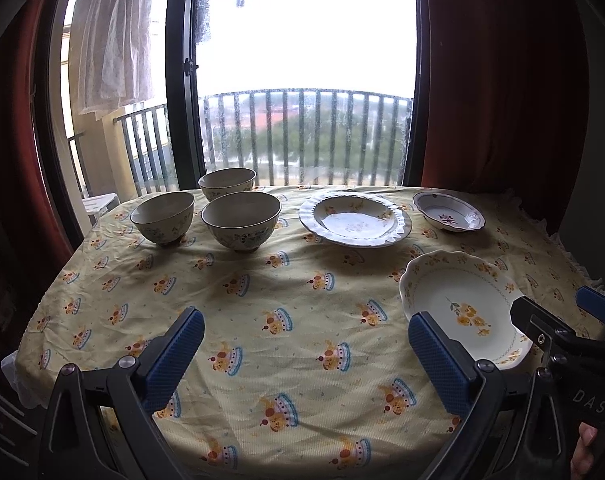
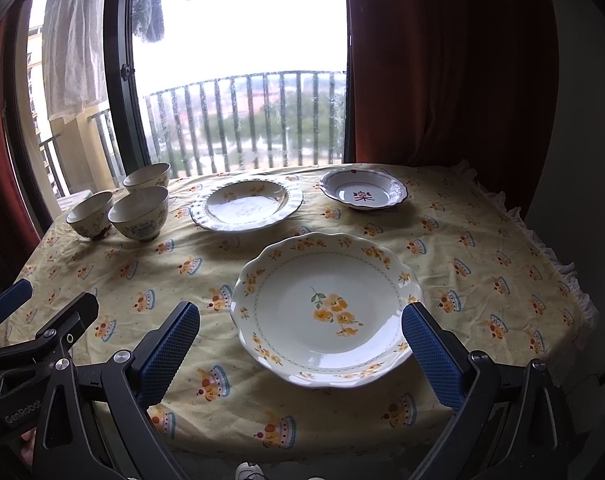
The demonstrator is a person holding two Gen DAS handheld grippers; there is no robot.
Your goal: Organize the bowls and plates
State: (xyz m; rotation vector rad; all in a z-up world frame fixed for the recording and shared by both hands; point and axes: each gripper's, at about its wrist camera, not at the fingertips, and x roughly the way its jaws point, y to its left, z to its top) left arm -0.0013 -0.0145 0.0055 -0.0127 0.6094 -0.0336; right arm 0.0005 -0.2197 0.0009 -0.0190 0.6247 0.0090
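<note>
Crockery is spread over the cloth-covered surface (image 2: 482,248), nothing stacked yet, so sorting is judged to be at its start. Both tools, left tool (image 1: 306,356) and right tool (image 2: 302,344), are held released and empty. A scalloped white plate with yellow flowers (image 2: 326,304) lies just ahead of the right tool, between its fingers. Farther ahead lie a ribbed white deep plate (image 2: 246,204) and a small red-marked dish (image 2: 362,190); three patterned ceramic bowls (image 1: 240,218) are clustered ahead-left of the left tool. A rim grasp on the nearest plate is likely called for next.
</note>
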